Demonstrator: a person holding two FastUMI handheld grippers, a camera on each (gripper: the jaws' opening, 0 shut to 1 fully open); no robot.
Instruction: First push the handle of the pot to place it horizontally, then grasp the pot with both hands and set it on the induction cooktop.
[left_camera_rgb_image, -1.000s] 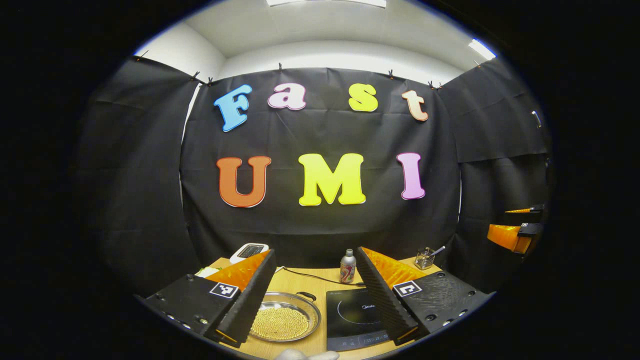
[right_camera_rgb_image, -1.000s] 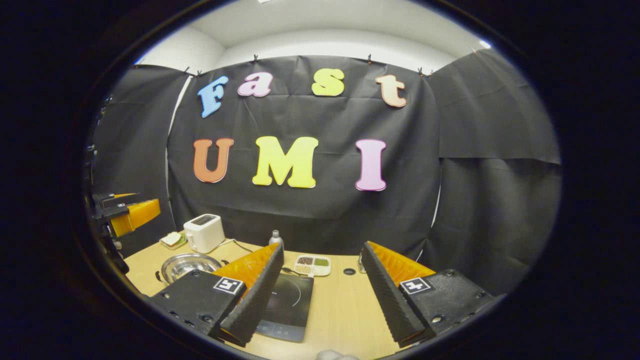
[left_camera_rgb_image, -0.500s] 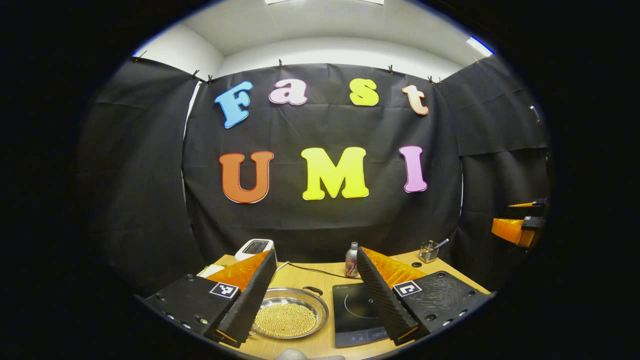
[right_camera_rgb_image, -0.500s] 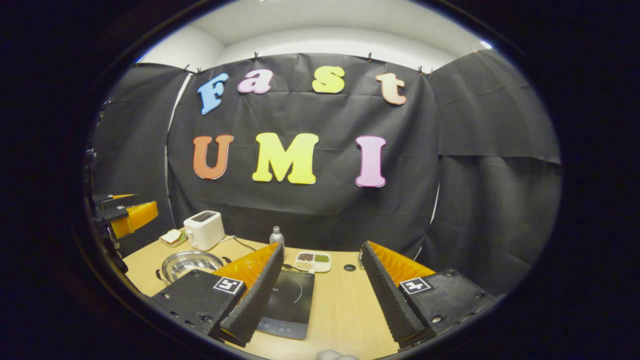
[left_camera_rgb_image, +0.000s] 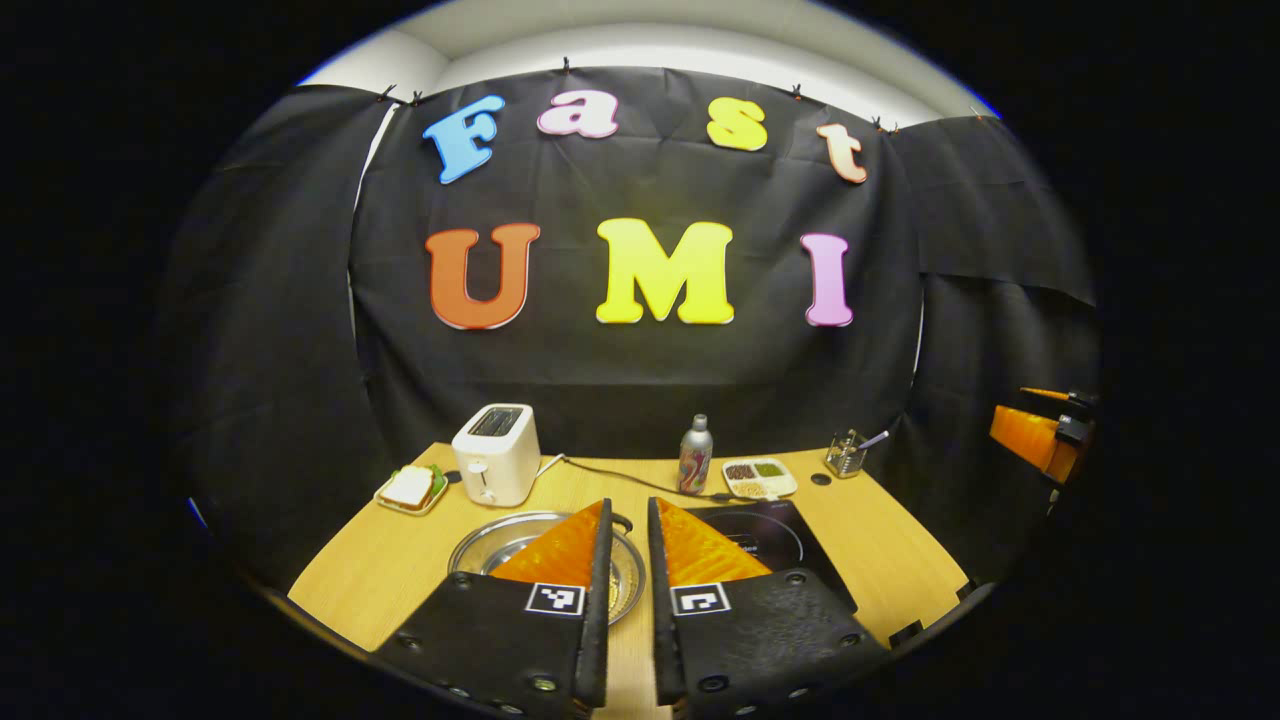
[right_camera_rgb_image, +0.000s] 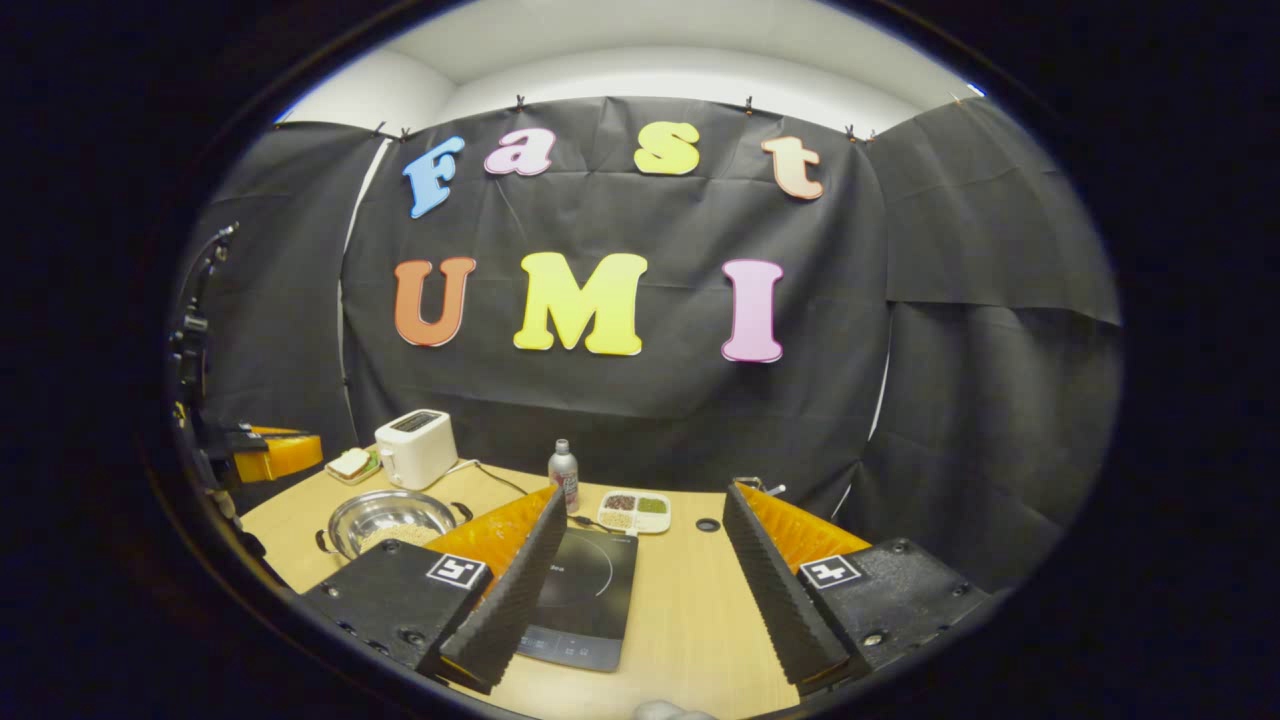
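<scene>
Stainless steel catches the booth light where the pot (left_camera_rgb_image: 480, 545) sits on the wooden surface (left_camera_rgb_image: 360, 575), just left of the black induction cooktop (left_camera_rgb_image: 790, 530) and not yet on it. The left hand-held gripper (left_camera_rgb_image: 628, 520) hovers above the pot's right rim with its fingers drawn nearly together around nothing, a narrow gap between them. The right hand-held gripper (right_camera_rgb_image: 645, 515) hangs spread wide and empty over the cooktop (right_camera_rgb_image: 585, 590), well apart from the pot (right_camera_rgb_image: 385, 515).

In the right gripper view one small dark handle shows at the pot's near-left edge and another at its far-right edge, so the pair appears to lie on a diagonal. The step in hand looks to be the push. Closed-up fingers suit it: a blunt tip set against the far-right handle and nudged slowly should swing the pot until the handles line up across the surface. A light touch seems wise (the pot holds pale grains that could shift).

Behind the pot stand a white toaster (left_camera_rgb_image: 495, 465) and a plate with a sandwich (left_camera_rgb_image: 410, 490). A small bottle (left_camera_rgb_image: 695, 455), a divided dish of seeds (left_camera_rgb_image: 760, 478) and a utensil holder (left_camera_rgb_image: 845, 455) line the back edge. A dark cord (left_camera_rgb_image: 620, 475) runs behind the pot toward the cooktop and is the likeliest snag.
</scene>
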